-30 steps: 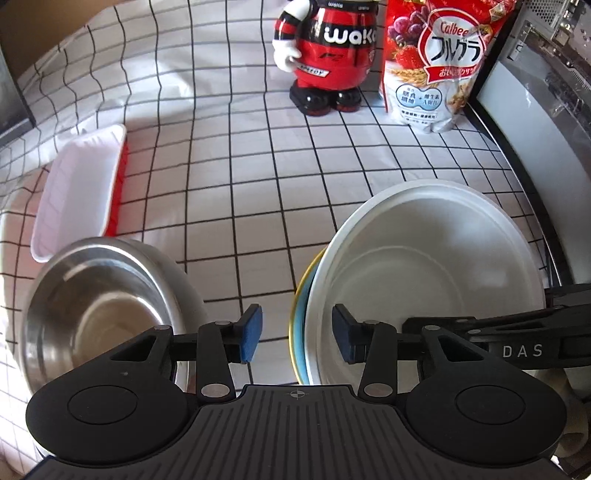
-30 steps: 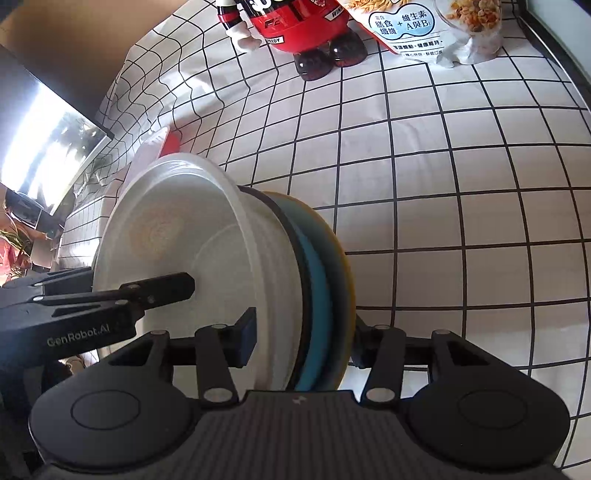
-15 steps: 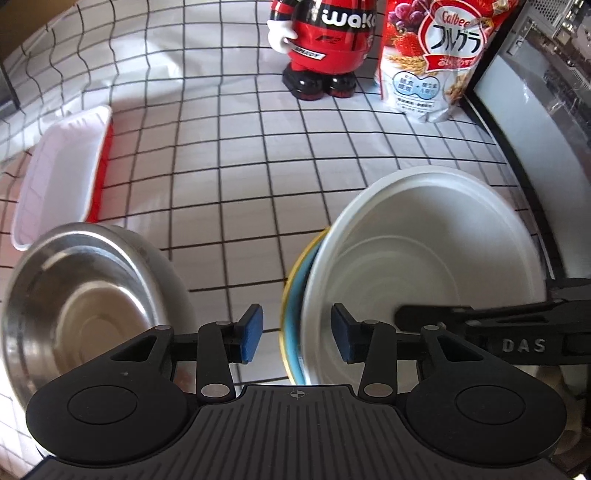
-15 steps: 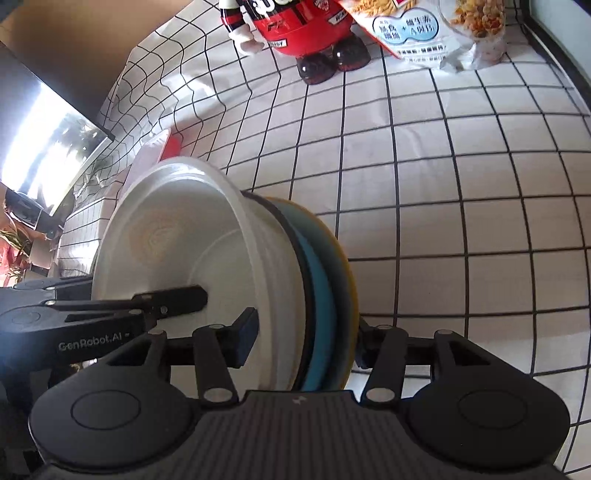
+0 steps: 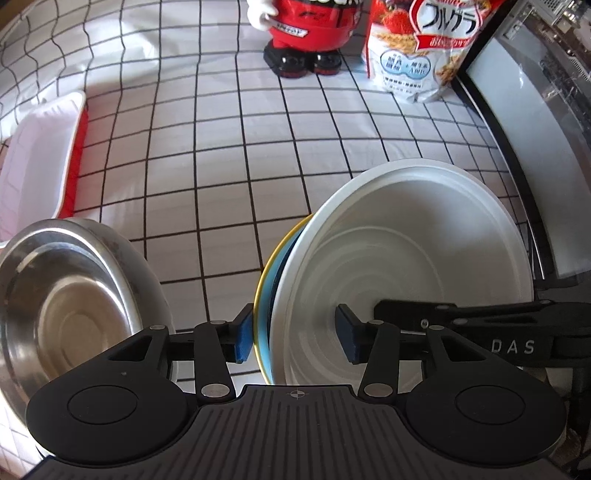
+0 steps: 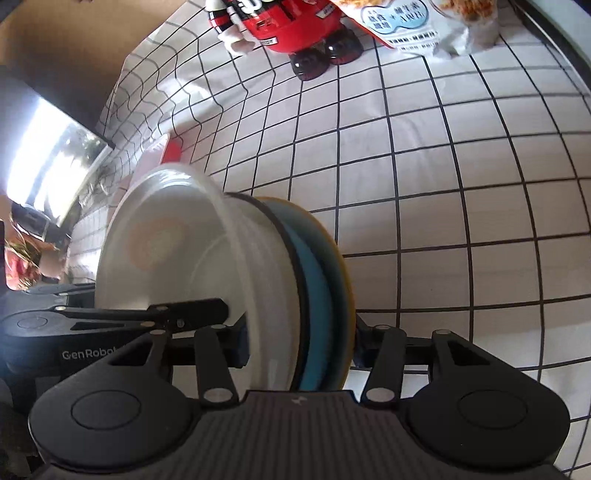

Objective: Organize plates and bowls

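The surface (image 5: 229, 155), under a white cloth ruled with black squares, runs past every edge of both views, so its extent cannot be told. On it, at the far side, a red figurine (image 5: 306, 33) shows only from the waist down, its head cut off by the frame, and beside it a cereal bag (image 5: 417, 51) loses its top the same way. A white tray with a red side (image 5: 40, 155) lies at the left, partly cropped. Nearer, a steel bowl (image 5: 70, 295) sits on the cloth, its lower rim hidden behind the left gripper's body. The stack of white bowl (image 5: 406, 258), blue plate (image 6: 314, 295) and yellow plate (image 6: 341, 258) stands tilted on edge above the cloth, and its bottom is hidden by both grippers, so whether it touches the surface cannot be told. The right gripper (image 6: 299, 343) is clenched across the stack's rim, one pad against the white bowl and the other, mostly hidden, behind the yellow plate; its jaws are closing. The left gripper (image 5: 295, 338) straddles the same stack, with its left pad just beside the yellow rim and its right pad inside the bowl clear of the wall; its jaws are opening and it grips nothing. The bowl's rim is blurred in the right wrist view.
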`<state>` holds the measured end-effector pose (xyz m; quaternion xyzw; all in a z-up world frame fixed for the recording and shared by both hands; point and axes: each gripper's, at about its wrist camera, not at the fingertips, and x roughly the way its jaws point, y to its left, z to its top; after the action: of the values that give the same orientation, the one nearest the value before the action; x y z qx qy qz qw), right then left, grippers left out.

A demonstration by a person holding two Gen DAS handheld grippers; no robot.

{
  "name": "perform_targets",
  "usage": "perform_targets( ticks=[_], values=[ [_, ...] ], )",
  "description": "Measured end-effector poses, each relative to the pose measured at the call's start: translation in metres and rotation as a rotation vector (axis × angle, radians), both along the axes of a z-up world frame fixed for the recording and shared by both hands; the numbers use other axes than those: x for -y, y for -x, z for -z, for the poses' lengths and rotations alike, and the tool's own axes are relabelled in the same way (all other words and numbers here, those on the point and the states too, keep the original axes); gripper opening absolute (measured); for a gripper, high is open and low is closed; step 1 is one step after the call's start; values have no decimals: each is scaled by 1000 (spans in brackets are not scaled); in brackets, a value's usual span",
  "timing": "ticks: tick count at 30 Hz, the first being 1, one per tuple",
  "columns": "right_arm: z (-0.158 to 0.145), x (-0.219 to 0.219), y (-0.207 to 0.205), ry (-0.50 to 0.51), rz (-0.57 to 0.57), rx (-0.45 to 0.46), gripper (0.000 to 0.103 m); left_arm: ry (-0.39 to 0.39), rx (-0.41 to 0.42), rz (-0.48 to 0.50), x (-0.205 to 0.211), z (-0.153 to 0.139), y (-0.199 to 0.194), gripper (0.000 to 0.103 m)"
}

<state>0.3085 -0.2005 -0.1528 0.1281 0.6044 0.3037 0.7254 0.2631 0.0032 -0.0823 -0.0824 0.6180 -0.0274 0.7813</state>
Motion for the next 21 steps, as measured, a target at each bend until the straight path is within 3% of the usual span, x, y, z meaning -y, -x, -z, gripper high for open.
perform_targets(
  ticks=[10, 16, 21],
  values=[
    [15, 24, -3, -112, 62, -76, 47, -2, -63, 82, 4, -1, -9, 54],
    [10, 18, -4, -72, 51, -66, 47, 48, -123, 96, -8, 2, -17, 52],
    [9, 16, -6, -48, 63, -89, 47, 67, -95, 108, -12, -4, -14, 52]
  ],
)
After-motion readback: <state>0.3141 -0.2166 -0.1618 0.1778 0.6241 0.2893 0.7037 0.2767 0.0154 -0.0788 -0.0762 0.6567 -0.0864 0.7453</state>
